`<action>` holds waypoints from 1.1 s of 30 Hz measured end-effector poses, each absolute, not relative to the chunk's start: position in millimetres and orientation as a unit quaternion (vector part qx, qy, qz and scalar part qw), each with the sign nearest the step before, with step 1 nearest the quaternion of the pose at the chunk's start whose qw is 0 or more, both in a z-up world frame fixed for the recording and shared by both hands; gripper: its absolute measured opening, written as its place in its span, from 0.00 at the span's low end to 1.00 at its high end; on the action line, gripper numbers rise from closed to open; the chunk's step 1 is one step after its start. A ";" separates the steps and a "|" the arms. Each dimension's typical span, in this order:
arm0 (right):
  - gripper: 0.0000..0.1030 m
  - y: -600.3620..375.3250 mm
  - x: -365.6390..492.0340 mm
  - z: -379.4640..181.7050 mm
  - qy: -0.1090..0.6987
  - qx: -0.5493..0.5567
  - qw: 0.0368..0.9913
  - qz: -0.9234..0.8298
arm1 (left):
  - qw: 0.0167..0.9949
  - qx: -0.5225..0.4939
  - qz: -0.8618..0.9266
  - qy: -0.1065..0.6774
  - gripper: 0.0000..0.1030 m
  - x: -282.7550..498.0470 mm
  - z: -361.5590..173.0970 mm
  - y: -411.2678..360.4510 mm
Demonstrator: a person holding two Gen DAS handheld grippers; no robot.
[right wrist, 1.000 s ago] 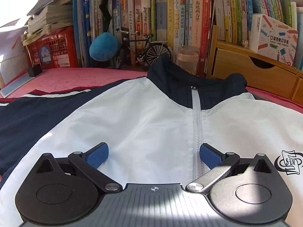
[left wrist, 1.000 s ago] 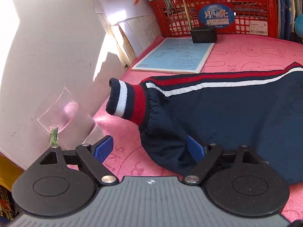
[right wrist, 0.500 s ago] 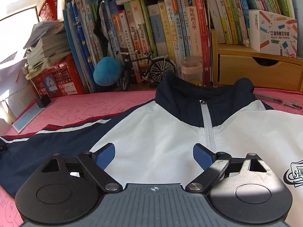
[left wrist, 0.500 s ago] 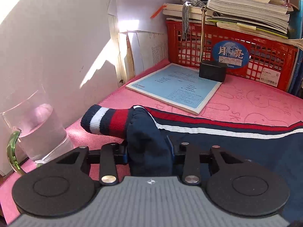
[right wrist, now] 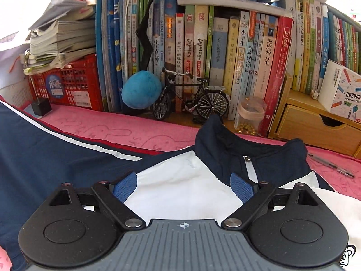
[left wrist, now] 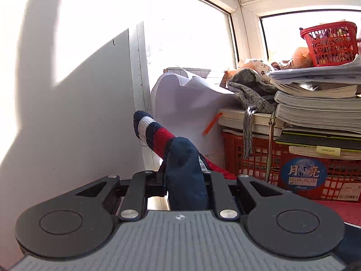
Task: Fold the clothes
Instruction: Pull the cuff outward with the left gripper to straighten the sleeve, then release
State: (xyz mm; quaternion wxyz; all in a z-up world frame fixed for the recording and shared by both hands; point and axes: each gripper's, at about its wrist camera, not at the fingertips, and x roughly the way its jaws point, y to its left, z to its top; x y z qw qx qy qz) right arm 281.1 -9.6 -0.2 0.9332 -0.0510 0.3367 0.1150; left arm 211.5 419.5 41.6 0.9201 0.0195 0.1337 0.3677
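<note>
The left gripper (left wrist: 185, 178) points upward toward a sunlit window (left wrist: 191, 29), its jaws pinching the navy sleeve (left wrist: 186, 176) of a jacket; the striped cuff (left wrist: 153, 133) juts toward 11 o'clock above the jaws. The right gripper (right wrist: 181, 186) is held low and level over the jacket (right wrist: 185, 189), jaws spread wide, blue pads (right wrist: 240, 186) apart over the white chest panel without gripping it. The jacket lies flat on the pink-covered desk (right wrist: 108, 131), collar (right wrist: 227, 149) at 12 o'clock and zipper (right wrist: 250, 169) at 1 o'clock of the right gripper, the navy sleeve running off toward 9 o'clock. Only the left view shows the lifted cuff, a white wall panel (left wrist: 72, 113) at 9 o'clock and a red crate (left wrist: 304, 169) under stacked papers (left wrist: 320, 103) at 3 o'clock. Only the right view shows the jacket's body, a row of books (right wrist: 225, 52), a model bicycle (right wrist: 191, 97), a blue plush ball (right wrist: 141, 90) and a wooden drawer (right wrist: 315, 126).
</note>
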 end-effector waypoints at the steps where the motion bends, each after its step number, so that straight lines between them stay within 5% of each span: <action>1: 0.88 -9.6 281.9 -0.2 0.339 -0.049 0.933 0.114 | 0.914 0.019 0.378 0.150 0.16 216.2 31.2 428.2; 10: 0.88 -1.2 299.5 -22.4 0.370 -0.047 0.918 0.132 | 0.855 0.067 0.435 0.273 0.21 254.6 -39.4 445.8; 13: 0.80 10.5 305.6 -35.2 0.375 -0.052 0.915 0.138 | 0.845 0.085 0.443 0.287 0.42 253.1 -42.3 438.4; 14: 0.68 16.8 307.6 -39.6 0.371 -0.062 0.917 0.137 | 0.847 0.086 0.443 0.282 0.59 248.2 -40.3 435.2; 15: 0.67 22.7 310.7 -43.0 0.365 -0.072 0.918 0.136 | 0.850 0.089 0.440 0.276 0.76 242.2 -37.0 430.6; 17: 0.67 32.7 322.4 -46.0 0.347 -0.091 0.923 0.136 | 0.850 0.106 0.437 0.274 0.83 237.1 -31.6 420.9; 23: 0.67 14.7 346.9 -23.2 0.338 -0.035 0.934 0.108 | 0.845 0.167 0.420 0.286 0.94 218.6 -13.1 386.4; 25: 0.79 -4.9 328.0 -8.3 0.317 -0.001 0.939 0.134 | 0.855 0.186 0.397 0.277 1.00 206.0 -8.1 372.7; 26: 0.85 -14.1 315.0 -2.8 0.309 -0.004 0.939 0.149 | 0.860 0.194 0.385 0.273 1.00 200.0 -5.7 365.4; 33: 0.89 -76.9 217.7 8.9 0.319 -0.059 0.923 0.206 | 0.898 0.211 0.259 0.287 0.99 175.2 9.5 287.6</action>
